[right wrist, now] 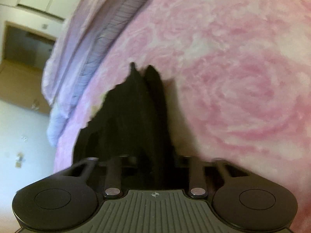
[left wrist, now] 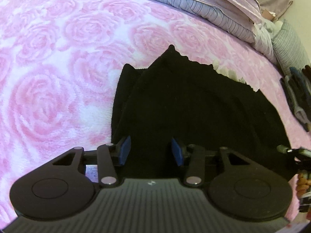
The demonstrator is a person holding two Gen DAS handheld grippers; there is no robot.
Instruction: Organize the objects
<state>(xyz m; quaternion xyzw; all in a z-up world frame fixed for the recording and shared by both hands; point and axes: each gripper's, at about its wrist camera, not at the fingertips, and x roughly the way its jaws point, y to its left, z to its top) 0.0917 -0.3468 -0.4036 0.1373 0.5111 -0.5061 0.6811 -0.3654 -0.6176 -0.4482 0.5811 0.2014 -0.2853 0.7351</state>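
A black cloth (left wrist: 186,104) lies on the pink rose-patterned bedspread (left wrist: 48,68). My left gripper (left wrist: 150,149) is over the cloth's near edge, blue pads (left wrist: 125,149) apart with black fabric between them, not pinched. In the blurred right wrist view the same black cloth (right wrist: 134,120) rises in folds between my right gripper's fingers (right wrist: 151,163); the fingertips are hidden in the fabric, so I cannot see whether they are closed. A pale item (left wrist: 225,70) peeks out behind the cloth's far edge.
Folded striped lilac bedding (left wrist: 194,5) lies along the far edge of the bed. Dark tools or objects (left wrist: 299,97) sit at the right edge of the bed. In the right wrist view, the floor and a wooden cabinet (right wrist: 21,77) show at left.
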